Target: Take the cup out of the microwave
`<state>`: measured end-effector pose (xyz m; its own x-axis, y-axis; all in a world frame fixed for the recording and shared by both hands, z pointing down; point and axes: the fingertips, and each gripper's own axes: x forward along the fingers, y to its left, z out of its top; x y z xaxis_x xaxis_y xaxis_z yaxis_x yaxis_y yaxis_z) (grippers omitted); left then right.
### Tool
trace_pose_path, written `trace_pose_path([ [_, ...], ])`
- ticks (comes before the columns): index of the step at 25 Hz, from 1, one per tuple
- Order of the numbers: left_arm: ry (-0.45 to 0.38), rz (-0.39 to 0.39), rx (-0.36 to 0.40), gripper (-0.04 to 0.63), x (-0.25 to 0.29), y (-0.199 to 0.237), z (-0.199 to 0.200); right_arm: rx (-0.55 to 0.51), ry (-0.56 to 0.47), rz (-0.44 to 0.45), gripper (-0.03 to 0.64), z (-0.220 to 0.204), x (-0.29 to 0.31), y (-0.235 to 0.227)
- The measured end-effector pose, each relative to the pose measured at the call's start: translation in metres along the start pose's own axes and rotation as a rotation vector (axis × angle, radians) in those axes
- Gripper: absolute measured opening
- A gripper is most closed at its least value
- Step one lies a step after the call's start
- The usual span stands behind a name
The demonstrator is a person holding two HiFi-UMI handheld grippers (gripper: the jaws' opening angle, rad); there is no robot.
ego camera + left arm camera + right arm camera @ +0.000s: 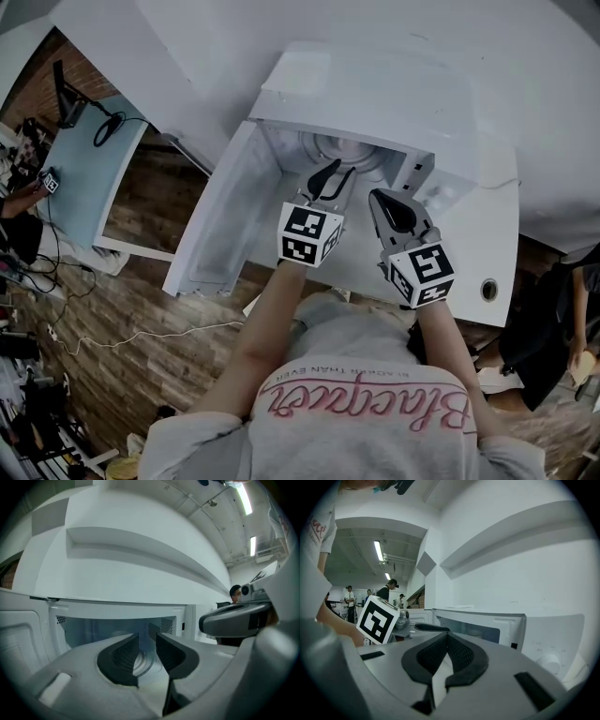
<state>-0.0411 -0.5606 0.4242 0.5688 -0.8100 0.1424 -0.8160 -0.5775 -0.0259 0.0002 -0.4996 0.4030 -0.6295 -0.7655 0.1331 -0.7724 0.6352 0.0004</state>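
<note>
2 grippers are up at the open microwave [375, 94], its door [217, 220] swung out to the left. The cup [476, 632] is not yet out; it seems to be the faint pale shape standing deep inside the cavity. The left gripper [146, 644] sits at the cavity mouth with its fingers apart and only the round turntable [143, 663] showing through the gap. The right gripper [446, 641] hangs just outside to the right, fingers pressed together on nothing. The step in hand, I judge, is the reach in. It should go best with the left gripper kept level and wide, passing under the top edge of the opening and clear of the side walls. The fingers should line up on the cup's body, not its rim, and close only once a pad stands on each side. The right gripper is best kept out of the doorway. The head view alone shows both grippers side by side and how far the door stands open, but the microwave's top hides most of the cavity. The left gripper view looks straight in, though the cup is only a dim form left of the gap. The right gripper view adds the dial [551, 660], the left gripper's marker cube [377, 619] and people far across the room.
</note>
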Motion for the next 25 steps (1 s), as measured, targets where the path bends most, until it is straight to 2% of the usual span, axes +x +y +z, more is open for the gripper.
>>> trace_pose_path([
  [11, 0.017, 0.049, 0.005, 0.118, 0.04, 0.031, -0.024, 0.024, 0.002, -0.019, 0.011, -0.009, 0.017, -0.009],
  [21, 0.037, 0.126, -0.039, 0.118, 0.069, 0.059, -0.039, 0.049, 0.039, -0.034, 0.011, -0.025, 0.024, -0.02],
  [25, 0.039, 0.121, -0.051, 0.118, 0.08, 0.065, -0.044, 0.057, 0.058, -0.039, 0.011, -0.031, 0.026, -0.023],
])
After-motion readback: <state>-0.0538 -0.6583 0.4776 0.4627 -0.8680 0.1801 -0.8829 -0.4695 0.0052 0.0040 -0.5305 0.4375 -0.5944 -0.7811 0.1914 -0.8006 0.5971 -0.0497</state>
